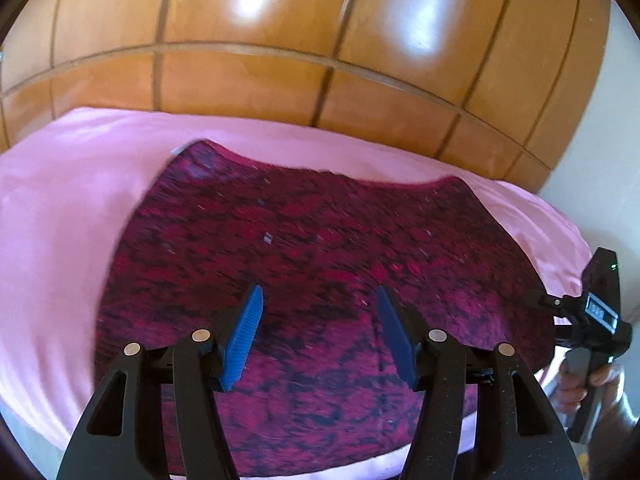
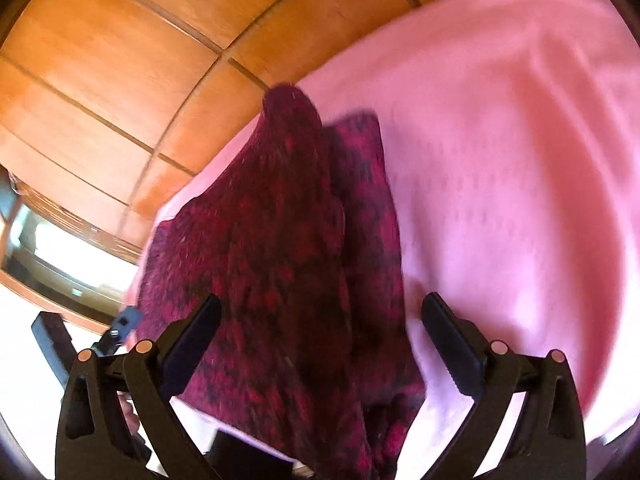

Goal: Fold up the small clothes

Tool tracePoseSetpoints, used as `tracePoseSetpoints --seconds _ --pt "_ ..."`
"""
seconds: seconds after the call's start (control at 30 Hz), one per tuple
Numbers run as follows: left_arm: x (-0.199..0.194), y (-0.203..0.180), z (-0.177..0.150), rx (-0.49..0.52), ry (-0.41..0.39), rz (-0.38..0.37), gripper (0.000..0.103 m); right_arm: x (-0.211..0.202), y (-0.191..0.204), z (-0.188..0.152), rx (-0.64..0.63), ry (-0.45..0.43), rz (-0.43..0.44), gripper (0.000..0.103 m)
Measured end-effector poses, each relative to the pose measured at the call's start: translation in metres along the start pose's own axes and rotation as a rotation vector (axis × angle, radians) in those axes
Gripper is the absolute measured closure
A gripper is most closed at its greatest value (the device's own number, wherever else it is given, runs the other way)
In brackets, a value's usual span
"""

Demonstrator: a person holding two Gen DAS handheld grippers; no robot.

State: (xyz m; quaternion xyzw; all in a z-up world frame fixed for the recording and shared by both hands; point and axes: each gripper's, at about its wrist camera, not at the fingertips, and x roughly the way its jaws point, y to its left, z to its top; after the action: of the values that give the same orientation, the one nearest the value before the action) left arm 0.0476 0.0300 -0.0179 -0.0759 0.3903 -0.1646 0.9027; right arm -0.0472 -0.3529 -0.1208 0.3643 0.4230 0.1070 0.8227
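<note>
A magenta and black patterned garment lies spread on a pink sheet. My left gripper is open above the garment's near part, its blue pads apart and holding nothing. The right gripper's body shows at the garment's right edge in the left wrist view. In the right wrist view the garment is bunched into a raised fold in front of my right gripper, which is open, its jaws wide on either side of the cloth.
A wooden panelled headboard stands behind the pink sheet. A pale wall is at the right. A window or mirror frame shows at the left in the right wrist view.
</note>
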Motion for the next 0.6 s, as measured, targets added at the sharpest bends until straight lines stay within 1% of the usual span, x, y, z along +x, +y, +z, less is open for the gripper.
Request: tracePoseSetpoints --seconds 0.07,0.1,0.13,0.2,0.3,0.33,0.4,0.43,0.5,0.53,0.6 --pt "0.008 0.0 -0.002 0.0 0.027 -0.015 0.045 0.001 0.001 -0.006 -0.012 -0.012 0.029 0.005" --pt "0.011 0.001 -0.002 0.001 0.036 -0.019 0.045 0.002 0.003 -0.006 -0.012 0.002 0.049 0.007" --pt "0.012 0.001 -0.004 0.001 0.039 -0.022 0.045 0.002 0.003 -0.006 -0.016 0.009 0.048 0.008" --pt "0.018 0.004 -0.005 -0.006 0.053 -0.034 0.045 0.005 0.006 -0.005 -0.037 0.027 0.035 0.019" --pt "0.025 0.007 -0.005 -0.007 0.068 -0.048 0.045 0.008 0.007 -0.006 -0.052 0.049 0.032 0.029" --pt "0.027 0.007 -0.005 -0.002 0.07 -0.049 0.045 0.008 0.007 -0.007 -0.061 0.057 0.027 0.03" --pt "0.03 0.007 -0.004 0.01 0.073 -0.049 0.045 0.01 0.011 -0.007 -0.079 0.067 0.008 0.039" --pt "0.03 0.007 -0.004 0.016 0.074 -0.049 0.045 0.01 0.015 -0.006 -0.092 0.073 -0.009 0.041" --pt "0.031 0.008 -0.002 0.021 0.077 -0.053 0.045 0.009 0.024 -0.005 -0.12 0.08 -0.029 0.051" --pt "0.032 0.009 -0.002 0.017 0.079 -0.059 0.045 0.008 0.03 -0.004 -0.138 0.084 -0.036 0.054" --pt "0.031 0.012 -0.002 -0.002 0.08 -0.071 0.046 0.005 0.041 -0.002 -0.147 0.089 -0.024 0.062"
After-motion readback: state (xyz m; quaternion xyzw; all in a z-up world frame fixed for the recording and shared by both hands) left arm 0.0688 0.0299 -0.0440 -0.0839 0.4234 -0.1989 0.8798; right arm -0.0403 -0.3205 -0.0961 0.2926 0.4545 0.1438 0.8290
